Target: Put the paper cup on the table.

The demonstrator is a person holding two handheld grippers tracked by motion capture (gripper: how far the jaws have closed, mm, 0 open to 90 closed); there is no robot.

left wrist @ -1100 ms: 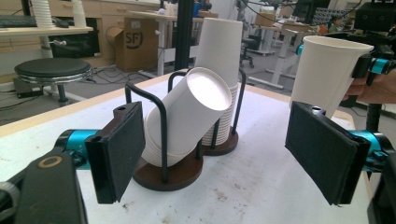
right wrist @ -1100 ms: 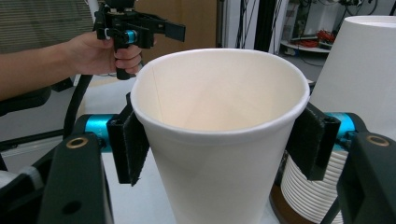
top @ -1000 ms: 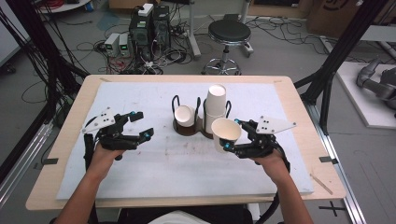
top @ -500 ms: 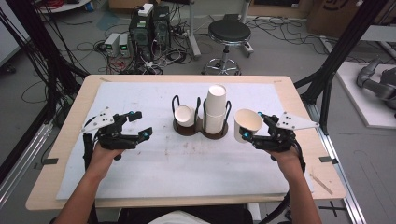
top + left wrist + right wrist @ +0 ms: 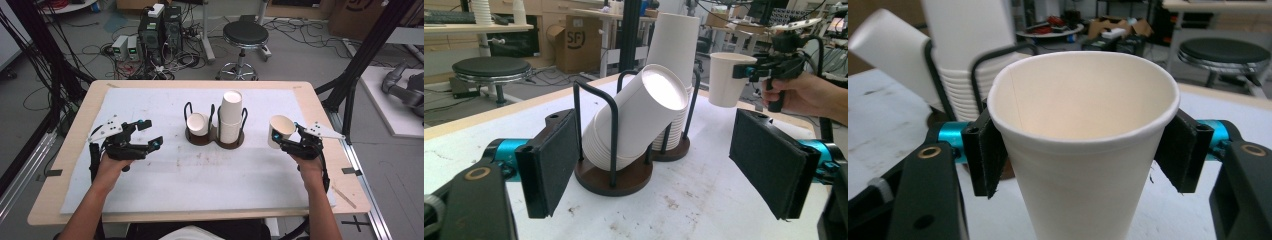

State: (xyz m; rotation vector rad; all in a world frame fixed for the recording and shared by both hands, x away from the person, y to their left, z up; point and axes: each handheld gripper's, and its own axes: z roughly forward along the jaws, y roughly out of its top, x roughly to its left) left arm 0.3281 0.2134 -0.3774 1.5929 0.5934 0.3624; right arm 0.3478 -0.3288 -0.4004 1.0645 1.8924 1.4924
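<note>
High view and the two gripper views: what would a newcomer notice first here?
The single paper cup clamped upright in the right gripper, held mouth-up over the table's right side. Next, mid-table, the two dark wire holders: one carries a tall upright cup stack, the other a stack leaning over at a slant. The left gripper waits open and empty at the left, pointing towards them.
</note>
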